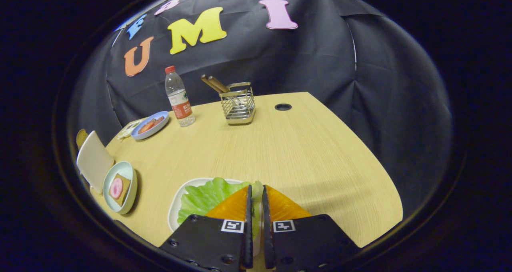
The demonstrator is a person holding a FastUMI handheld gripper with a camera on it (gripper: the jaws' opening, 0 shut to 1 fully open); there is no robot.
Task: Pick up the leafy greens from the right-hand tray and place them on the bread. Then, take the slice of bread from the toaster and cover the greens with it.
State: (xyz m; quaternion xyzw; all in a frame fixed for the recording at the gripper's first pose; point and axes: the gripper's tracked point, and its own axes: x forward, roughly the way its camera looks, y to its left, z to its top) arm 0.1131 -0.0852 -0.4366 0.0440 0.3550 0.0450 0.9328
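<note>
Pinching leafy greens (204, 198) (hand-held gripper (256, 192)).

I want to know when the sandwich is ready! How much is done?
Nothing is finished yet. The hand-held gripper has its fingers nearly together over the lettuce on the white tray; whether they pinch it is unclear. The bread on the green plate is bare of greens, and the toaster's slice hasn't been moved.

Fisheye on tool (256, 192) — looks forward, low over table (312, 152).
</note>
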